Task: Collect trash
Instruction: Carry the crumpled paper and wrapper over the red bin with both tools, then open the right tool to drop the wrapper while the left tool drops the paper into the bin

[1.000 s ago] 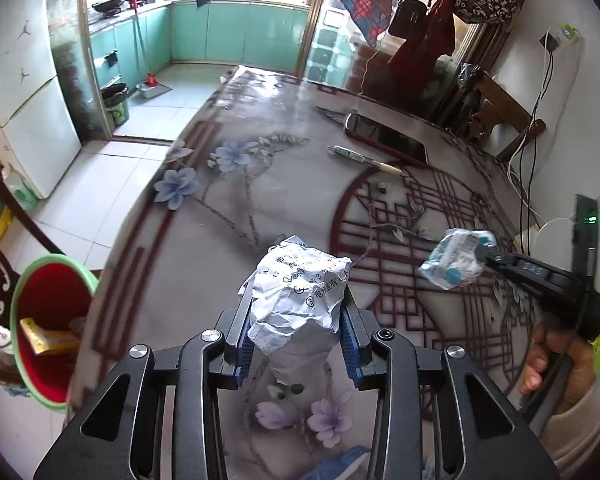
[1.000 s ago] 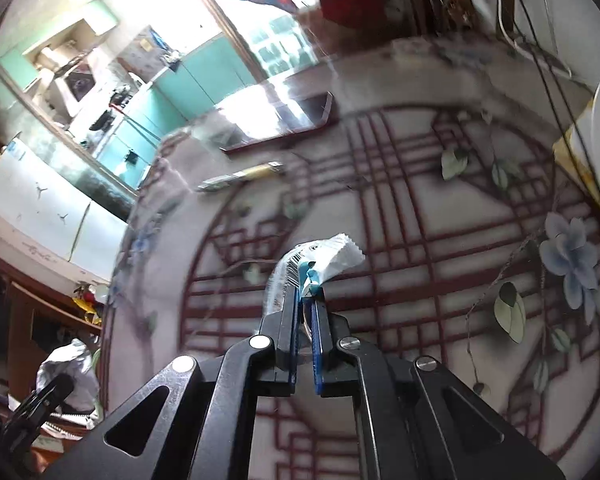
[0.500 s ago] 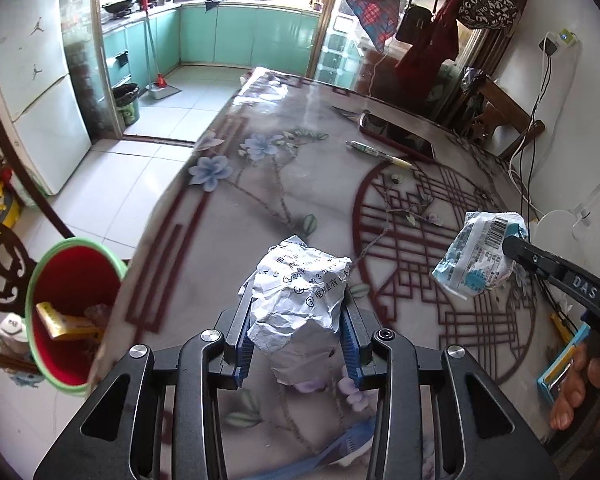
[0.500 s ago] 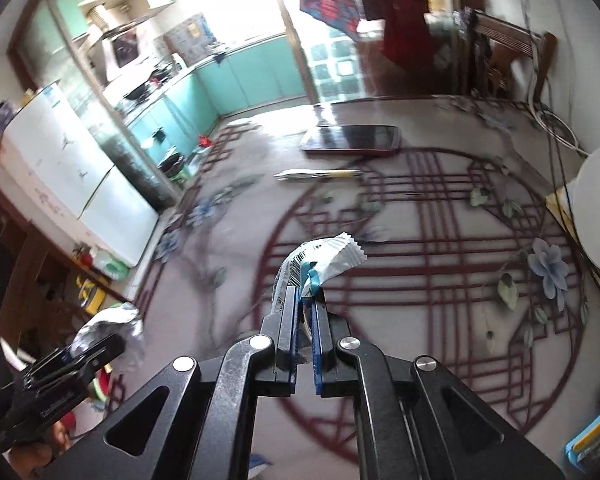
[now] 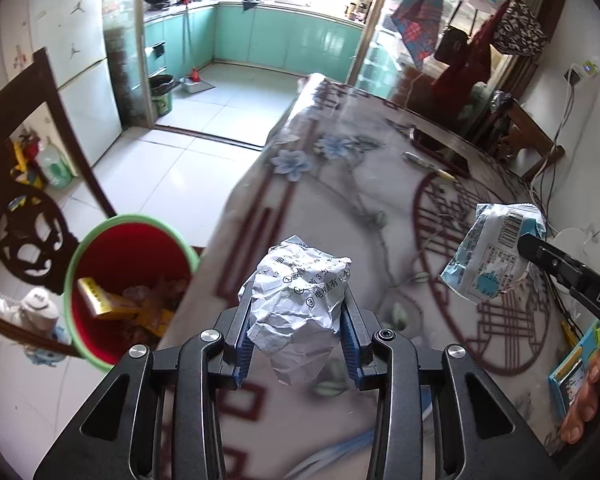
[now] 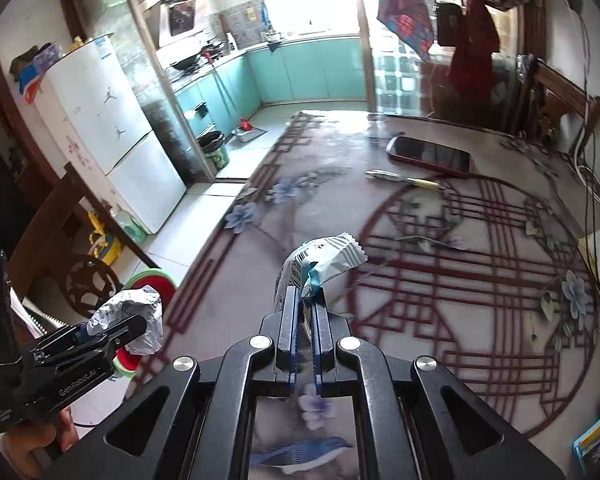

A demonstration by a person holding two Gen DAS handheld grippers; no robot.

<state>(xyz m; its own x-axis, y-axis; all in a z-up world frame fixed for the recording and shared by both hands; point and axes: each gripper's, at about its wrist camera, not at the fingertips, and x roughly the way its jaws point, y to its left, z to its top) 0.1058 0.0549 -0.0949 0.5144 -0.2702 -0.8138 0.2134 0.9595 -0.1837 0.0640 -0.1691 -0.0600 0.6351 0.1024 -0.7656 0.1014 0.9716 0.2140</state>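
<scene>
My left gripper [image 5: 296, 312] is shut on a crumpled ball of printed white paper [image 5: 298, 304], held in the air over the table's left edge. In the right wrist view that same paper ball [image 6: 134, 316] shows at lower left in the left gripper [image 6: 132, 326]. My right gripper [image 6: 306, 300] is shut on a white and blue snack wrapper [image 6: 320, 264] above the table. The wrapper [image 5: 490, 256] also hangs at the right of the left wrist view. A red bin with a green rim [image 5: 128, 284] stands on the floor beside the table, below and left of the paper ball.
The patterned tablecloth [image 6: 440, 280] carries a phone [image 6: 428, 156] and a pen [image 6: 404, 179] at the far side. The bin holds a yellow box [image 5: 100, 300] and other scraps. A dark wooden chair [image 5: 28, 208] stands left of the bin. A fridge [image 6: 108, 132] stands beyond it.
Both grippers have moved left toward the table's edge, keeping hold of their trash. The red bin has come closer and more into view under the left gripper. The right gripper has risen and rolled.
</scene>
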